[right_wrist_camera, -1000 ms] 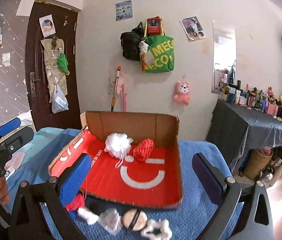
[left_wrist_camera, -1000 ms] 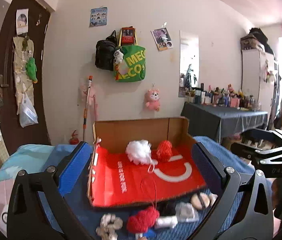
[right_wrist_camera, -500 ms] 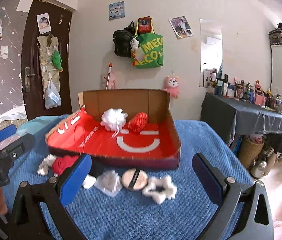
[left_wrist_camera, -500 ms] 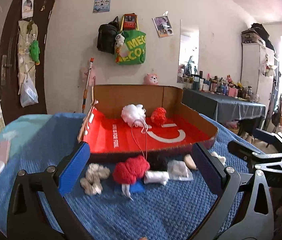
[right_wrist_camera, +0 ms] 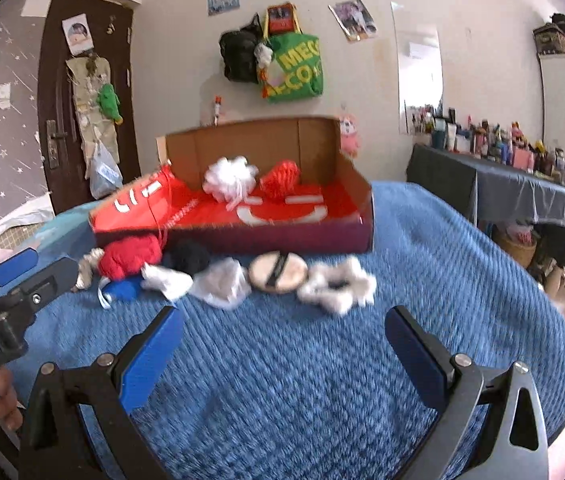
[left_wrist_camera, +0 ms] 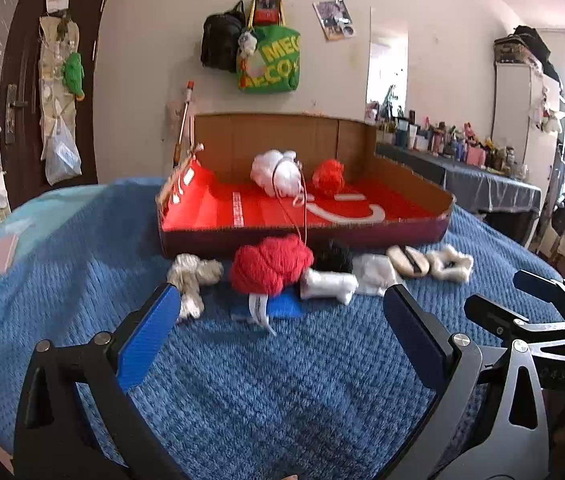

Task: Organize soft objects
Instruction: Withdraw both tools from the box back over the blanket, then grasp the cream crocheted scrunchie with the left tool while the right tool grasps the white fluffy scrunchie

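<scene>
Both tools have their jaws spread wide and hold nothing. The left gripper [left_wrist_camera: 280, 330] hangs low over the blue blanket [left_wrist_camera: 282, 392], and its opening faces the red fluffy ball [left_wrist_camera: 268, 264], which lies a little beyond the fingertips. The right gripper [right_wrist_camera: 282, 342] is equally wide open and empty, and it points toward the white fuzzy ring [right_wrist_camera: 336, 284] and the round beige puff [right_wrist_camera: 277, 271].

The soft things lie in a row on the blanket, just in front of the near wall of the cardboard box [left_wrist_camera: 306, 236]. From left to right there are a cream knotted piece [left_wrist_camera: 194, 276], the red ball, a black tuft [left_wrist_camera: 334, 256], a white roll [left_wrist_camera: 328, 284], a crumpled white piece [left_wrist_camera: 374, 274], the puff and the ring. A white pouf [left_wrist_camera: 278, 170] and a smaller red pouf [left_wrist_camera: 328, 178] are already inside the box, at the far side.

I judge that the step is the approach for a pick. The red ball touches its neighbours and partly covers a blue item [left_wrist_camera: 278, 306], so the left fingers should go down on each side of the ball only and close gently on its middle. Its thin cord goes up over the box wall and may catch there.
</scene>
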Tool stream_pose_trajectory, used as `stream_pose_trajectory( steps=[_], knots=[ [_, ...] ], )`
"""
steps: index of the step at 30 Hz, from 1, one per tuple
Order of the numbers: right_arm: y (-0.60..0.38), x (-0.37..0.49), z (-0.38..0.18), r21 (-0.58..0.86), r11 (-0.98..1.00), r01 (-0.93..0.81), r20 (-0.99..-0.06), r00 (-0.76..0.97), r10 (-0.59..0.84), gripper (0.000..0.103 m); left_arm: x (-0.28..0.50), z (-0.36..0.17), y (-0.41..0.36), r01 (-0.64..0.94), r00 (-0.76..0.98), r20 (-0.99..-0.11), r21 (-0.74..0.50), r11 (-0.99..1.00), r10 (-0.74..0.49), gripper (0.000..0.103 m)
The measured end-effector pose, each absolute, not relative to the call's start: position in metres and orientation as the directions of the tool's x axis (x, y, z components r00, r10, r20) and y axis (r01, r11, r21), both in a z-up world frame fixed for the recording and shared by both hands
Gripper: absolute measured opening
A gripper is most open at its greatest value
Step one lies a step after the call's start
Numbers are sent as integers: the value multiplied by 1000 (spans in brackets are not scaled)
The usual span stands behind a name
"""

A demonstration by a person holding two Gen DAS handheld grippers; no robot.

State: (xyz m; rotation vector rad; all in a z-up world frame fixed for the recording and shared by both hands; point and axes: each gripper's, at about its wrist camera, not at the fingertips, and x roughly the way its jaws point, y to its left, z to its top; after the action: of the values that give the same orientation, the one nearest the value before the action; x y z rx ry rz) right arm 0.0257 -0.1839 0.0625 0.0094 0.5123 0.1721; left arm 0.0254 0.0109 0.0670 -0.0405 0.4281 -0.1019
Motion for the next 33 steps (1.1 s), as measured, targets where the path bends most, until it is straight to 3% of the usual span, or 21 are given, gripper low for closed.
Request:
stream_pose_trajectory(
  steps=[23, 33],
  knots=[
    [-199, 71, 49, 70, 989, -131, -637, 757, 145, 103, 69, 71, 58, 34, 840, -541, -25, 999, -42, 103],
    [-219, 111, 47, 101, 983, -156, -745, 642, 178, 103, 107, 69, 92, 80, 773, -627, -60, 995, -100, 103]
  ],
)
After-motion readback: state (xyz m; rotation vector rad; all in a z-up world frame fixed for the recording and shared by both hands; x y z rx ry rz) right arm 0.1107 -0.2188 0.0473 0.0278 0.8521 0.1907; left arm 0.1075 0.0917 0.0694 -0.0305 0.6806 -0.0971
